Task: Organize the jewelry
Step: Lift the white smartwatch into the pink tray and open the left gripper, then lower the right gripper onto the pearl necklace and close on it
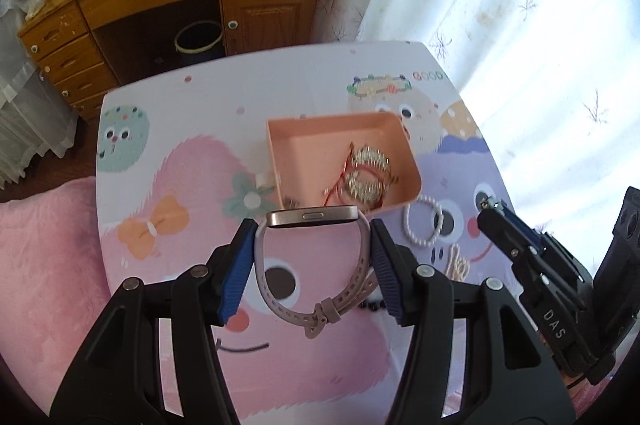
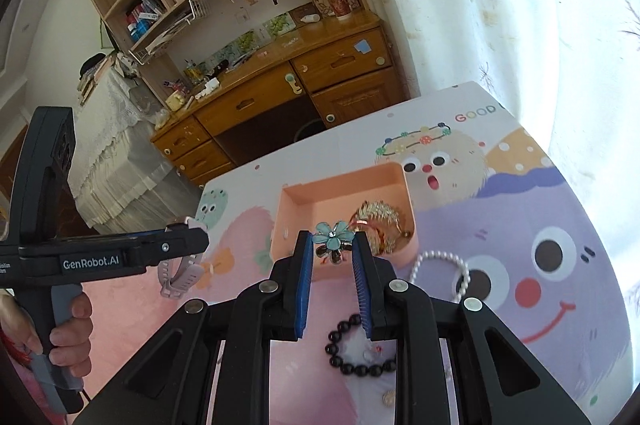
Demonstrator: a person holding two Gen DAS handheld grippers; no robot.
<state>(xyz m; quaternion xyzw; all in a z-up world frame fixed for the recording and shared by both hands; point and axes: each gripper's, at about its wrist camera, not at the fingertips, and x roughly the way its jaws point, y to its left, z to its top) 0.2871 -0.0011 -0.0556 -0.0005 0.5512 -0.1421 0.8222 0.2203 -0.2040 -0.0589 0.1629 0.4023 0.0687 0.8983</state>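
Cartoon-printed worktop [image 1: 168, 305] carried a peach tray [image 1: 414, 181], already holding gold jewelry [image 1: 366, 173]. Short of that tray, the left claw [image 1: 314, 233] gripped a pale-strapped watch [image 1: 312, 219], the right claw [image 2: 333, 243] pinched a teal flower brooch [image 2: 334, 235], both apparently bound for it.

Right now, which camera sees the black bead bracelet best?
Right wrist view: the whole bracelet lies on the table, just behind the right gripper. Left wrist view shows only a few beads behind a finger.
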